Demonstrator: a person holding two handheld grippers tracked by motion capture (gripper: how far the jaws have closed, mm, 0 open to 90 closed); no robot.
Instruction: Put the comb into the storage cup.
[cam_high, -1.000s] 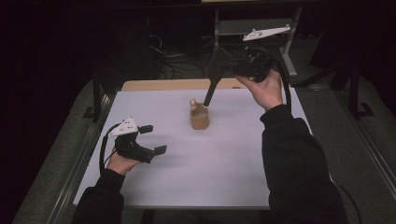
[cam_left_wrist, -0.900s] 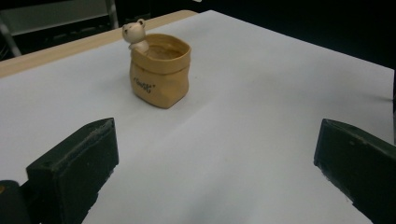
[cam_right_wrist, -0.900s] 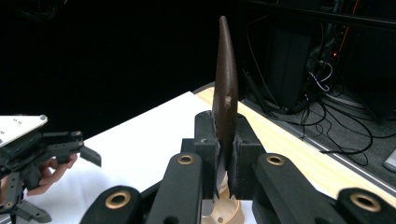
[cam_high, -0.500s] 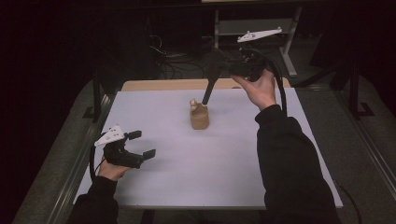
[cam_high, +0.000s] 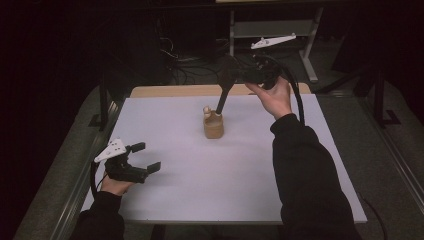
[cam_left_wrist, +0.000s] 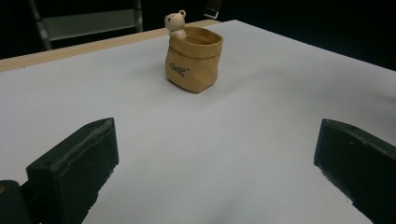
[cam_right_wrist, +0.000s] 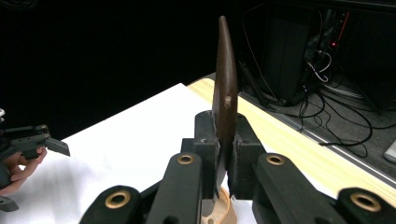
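A tan sack-shaped cup (cam_high: 213, 126) with a small bear figure (cam_high: 207, 111) on its rim stands mid-table, also seen in the left gripper view as the cup (cam_left_wrist: 194, 60) and bear (cam_left_wrist: 175, 23). My right gripper (cam_high: 239, 75) is raised beyond the cup, shut on a dark brown utensil (cam_high: 223, 90) that slants down to the cup's mouth. In the right gripper view the gripper (cam_right_wrist: 224, 140) clamps the utensil (cam_right_wrist: 226, 79) edge-on. I cannot tell whether its lower end is inside the cup. My left gripper (cam_high: 146, 156) rests open at the front left, and the gripper (cam_left_wrist: 215, 154) has nothing between its jaws.
The white table top (cam_high: 260, 165) has a wooden strip (cam_high: 175, 91) along its far edge. A metal shelf frame (cam_high: 272, 30) and loose cables (cam_right_wrist: 327, 116) lie behind the table. Metal rails (cam_high: 75, 205) run along its left and right sides.
My left gripper has moved left and a little toward the near edge, staying open. The right gripper with the utensil has shifted slightly left.
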